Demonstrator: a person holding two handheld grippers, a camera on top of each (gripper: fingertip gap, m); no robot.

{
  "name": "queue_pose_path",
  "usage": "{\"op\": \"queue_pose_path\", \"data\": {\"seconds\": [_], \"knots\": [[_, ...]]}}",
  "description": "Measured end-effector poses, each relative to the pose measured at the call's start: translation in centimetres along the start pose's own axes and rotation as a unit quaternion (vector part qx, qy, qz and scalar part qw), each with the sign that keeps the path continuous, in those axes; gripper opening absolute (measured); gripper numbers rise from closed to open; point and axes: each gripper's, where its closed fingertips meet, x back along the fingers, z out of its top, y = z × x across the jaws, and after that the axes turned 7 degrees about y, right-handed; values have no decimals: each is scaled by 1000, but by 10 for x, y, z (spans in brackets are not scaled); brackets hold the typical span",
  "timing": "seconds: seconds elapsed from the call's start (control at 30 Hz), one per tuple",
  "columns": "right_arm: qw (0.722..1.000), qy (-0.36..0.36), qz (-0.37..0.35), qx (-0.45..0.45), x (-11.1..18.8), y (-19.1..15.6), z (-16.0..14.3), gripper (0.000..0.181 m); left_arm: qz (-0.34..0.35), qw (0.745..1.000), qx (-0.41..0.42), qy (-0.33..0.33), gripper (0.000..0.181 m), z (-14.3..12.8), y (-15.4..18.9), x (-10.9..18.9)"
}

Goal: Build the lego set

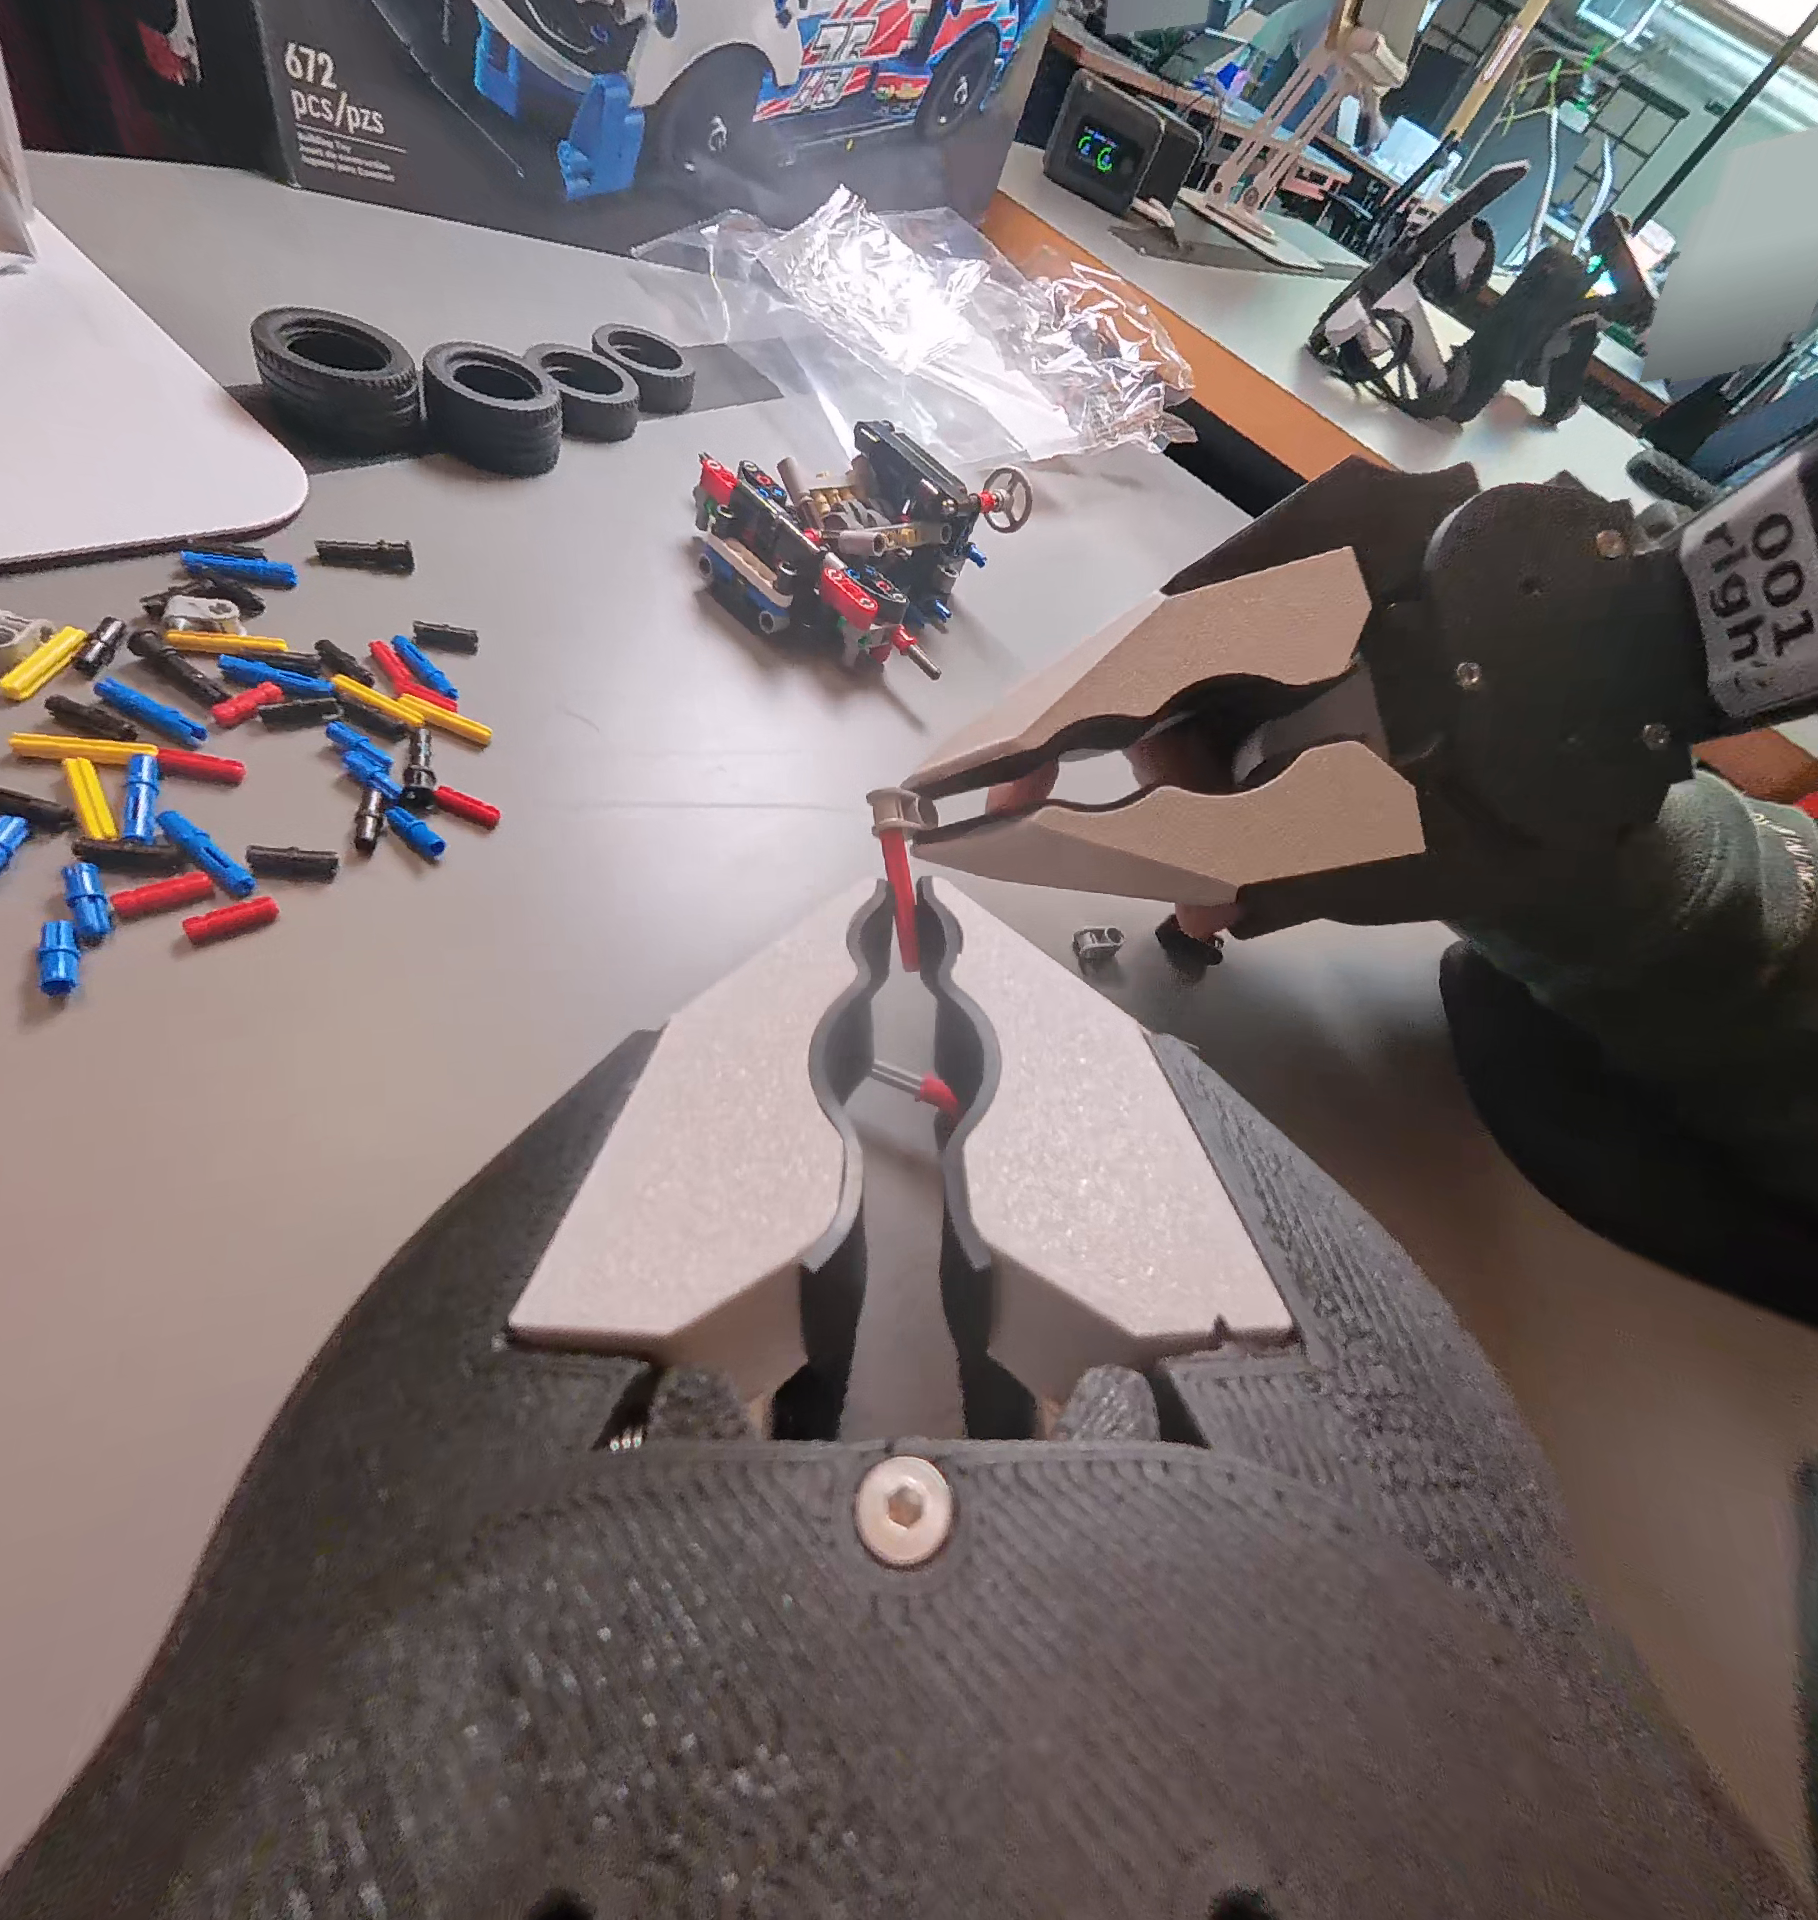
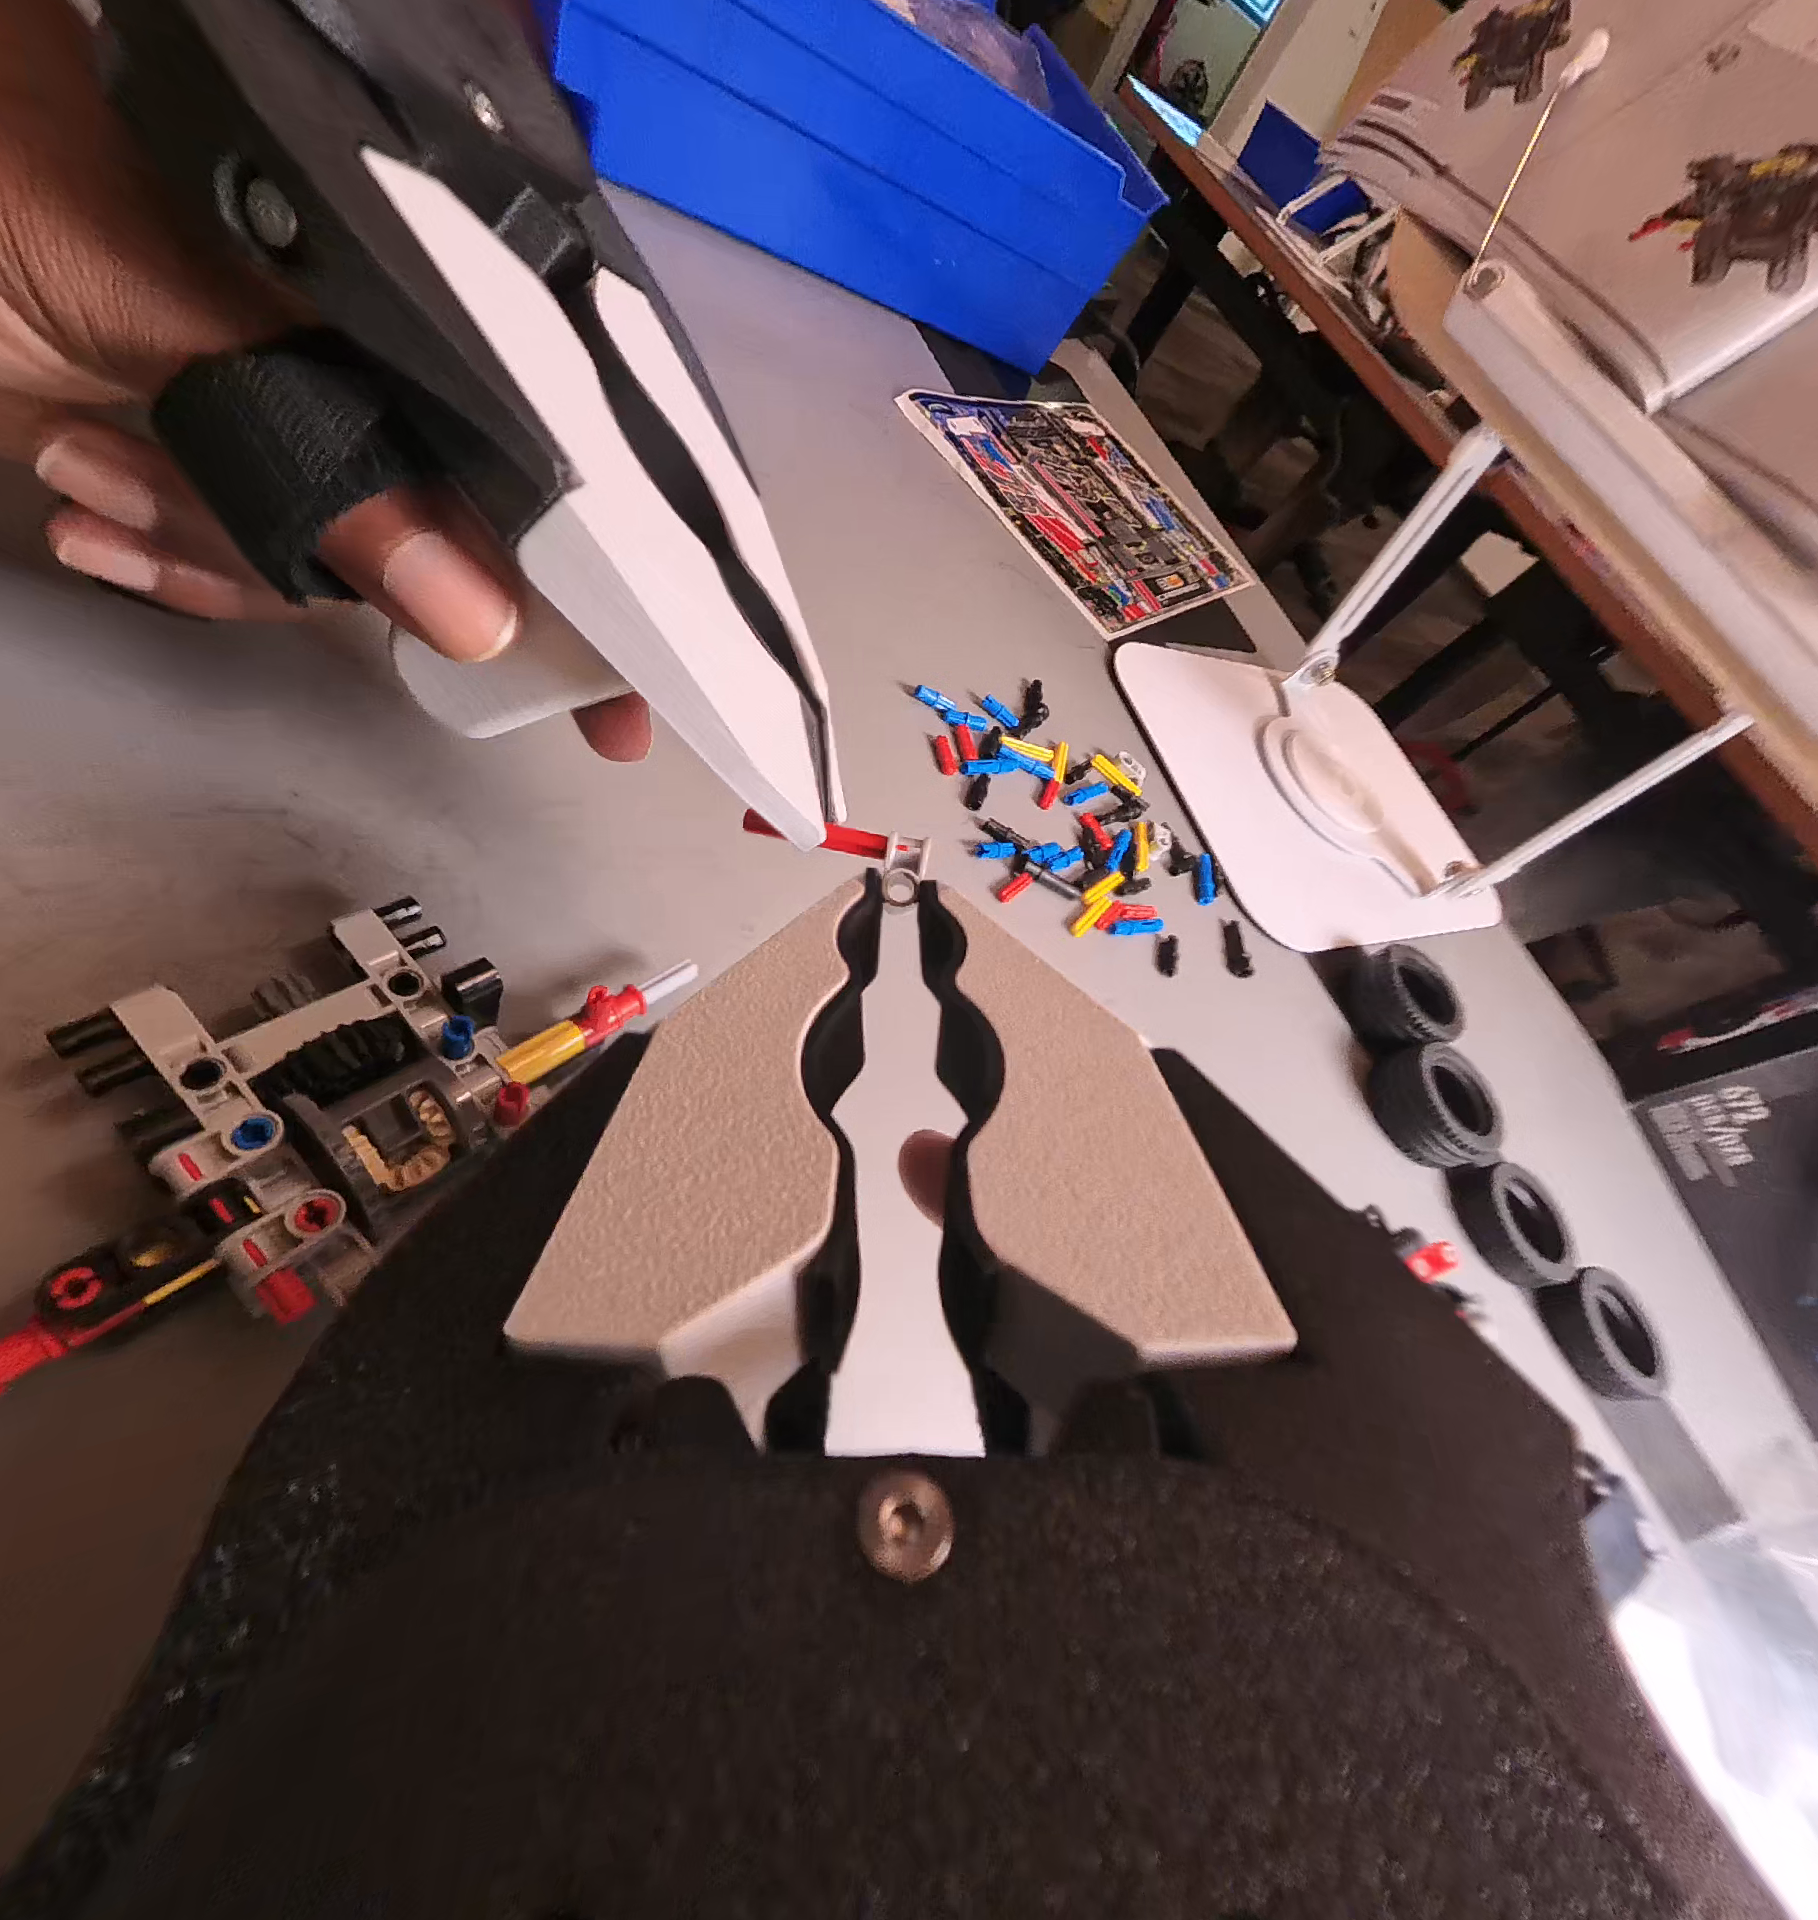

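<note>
A thin red plastic axle (image 1: 900, 906) sits in the air above the grey table (image 1: 593, 987), pinched near its lower end between the tips of the left tool (image 1: 900, 914), whose jaws are clenched on it. In the left wrist view its long axis runs nearly upright, leaning slightly left at the top. Its upper end sits in a small light-grey connector piece (image 1: 892, 808), which the right tool (image 1: 910, 821) grips with its tips closed around it. In the right wrist view the same axle lies almost level, pointing from the left tool toward the connector.

Beyond them, on the table, rests a partly built chassis of black, grey and red beams (image 1: 843, 561), with a scatter of blue, yellow, red and black pins (image 1: 219, 727) to its left and four black rubber tyres (image 1: 469, 384) in a row behind.

Only the left wrist view shows the crumpled clear plastic bag (image 1: 936, 312) and the front of the set's box (image 1: 624, 94). Only the right wrist view shows the blue plastic bin (image 2: 832, 156), a sticker sheet (image 2: 1076, 509), a geared sub-assembly (image 2: 292, 1132) lying left of the right tool, and the bare hand (image 2: 105, 364) holding the left tool.
</note>
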Motion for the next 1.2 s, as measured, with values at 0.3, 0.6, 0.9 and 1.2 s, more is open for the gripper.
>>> {"op": "queue_pose_path", "data": {"seconds": [0.3,0.6,0.9,1.2], "knots": [[994,18,11,-110,3,10,-6,6,-26,1000,18,3,20,0,6,2],[991,52,24,-123,7,9,7,6,-57,998,27,4,2,1,13,3],[996,60,47,-52,14,2,13,6,-81,996,19,-22,0,-6,21,4],[996,47,70,-9,20,-5,9,6,-97,994,25,-42,0,-15,26,3]]}}
